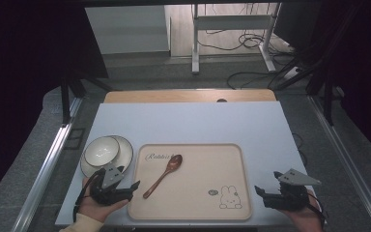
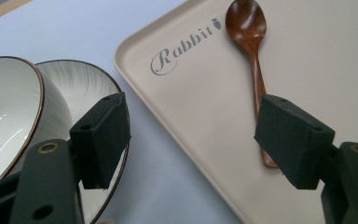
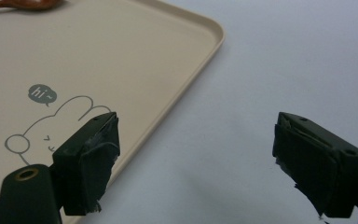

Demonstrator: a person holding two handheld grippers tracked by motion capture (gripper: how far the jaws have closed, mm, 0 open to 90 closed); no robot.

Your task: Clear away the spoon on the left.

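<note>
White tabletop (image 1: 188,125) holds a tray (image 1: 232,159) with a spoon (image 1: 163,176) at ten o'clock; left gripper (image 1: 128,189) and right gripper (image 1: 263,194), jaws apart, empty, risk nudging the nearby bowl (image 1: 100,149).

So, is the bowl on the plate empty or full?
Empty. The bowl stands upright on the plate, and its white inside shows bare in the high view.

I see a table (image 1: 188,123) with a pale blue-white top and a wooden strip along its far edge. Lying directly on it: a beige tray (image 1: 198,203) at the near middle, and just left of the tray a plate (image 1: 125,150) carrying a bowl (image 1: 100,150).
</note>
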